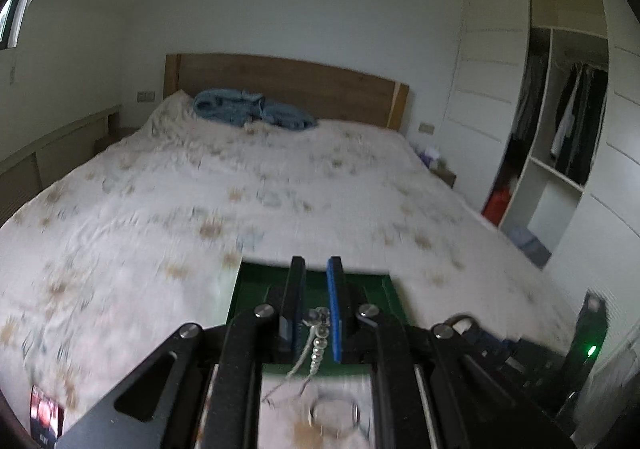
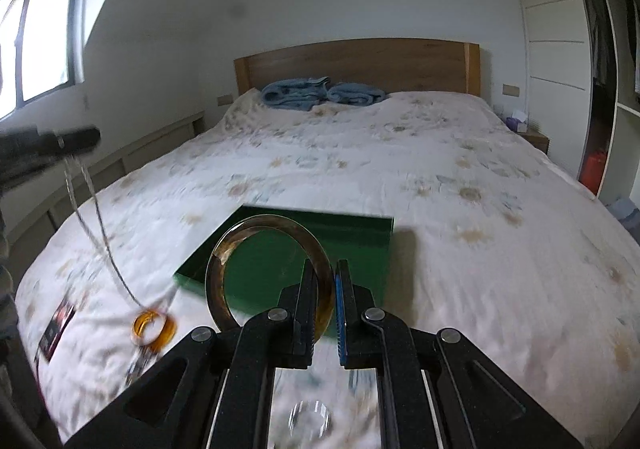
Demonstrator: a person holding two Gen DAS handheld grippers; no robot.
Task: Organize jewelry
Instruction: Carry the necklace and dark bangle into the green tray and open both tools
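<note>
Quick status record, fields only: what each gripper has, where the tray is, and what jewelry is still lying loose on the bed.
left gripper: shut on necklace; its chain hangs toward the bedspread
right gripper: shut on large brown bangle, held upright
green tray: on the bedspread, beyond both grippers; contents not clear
loose on bed: amber bangle near the chain's lower end, contact unclear; clear ring below the right gripper
image quality: motion blur
</note>
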